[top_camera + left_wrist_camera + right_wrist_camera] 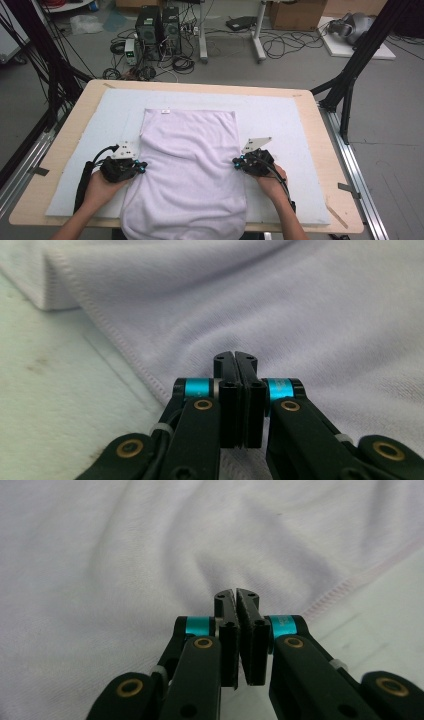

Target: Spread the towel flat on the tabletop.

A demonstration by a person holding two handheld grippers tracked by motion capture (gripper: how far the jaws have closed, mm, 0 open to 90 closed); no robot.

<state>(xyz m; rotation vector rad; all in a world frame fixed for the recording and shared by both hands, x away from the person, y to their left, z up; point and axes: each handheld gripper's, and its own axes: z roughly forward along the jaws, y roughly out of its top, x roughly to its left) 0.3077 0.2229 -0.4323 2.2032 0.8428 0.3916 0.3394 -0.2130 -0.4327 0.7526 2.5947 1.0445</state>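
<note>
A pale lilac towel (190,165) lies lengthwise on the mat, its near end hanging over the table's front edge. A small white tag (165,111) sits at its far edge. My left gripper (142,165) rests at the towel's left hem with its jaws pressed together. In the left gripper view the left gripper (235,357) points at the towel (280,315), with no cloth visible between the jaws. My right gripper (236,161) sits at the right hem, also shut. In the right gripper view the right gripper (236,594) faces the rumpled towel (125,555).
A light mat (280,120) covers most of the wooden table (325,165). Black frame legs (350,75) stand at the table's far right and far left. Computer boxes and cables (160,35) lie on the floor beyond.
</note>
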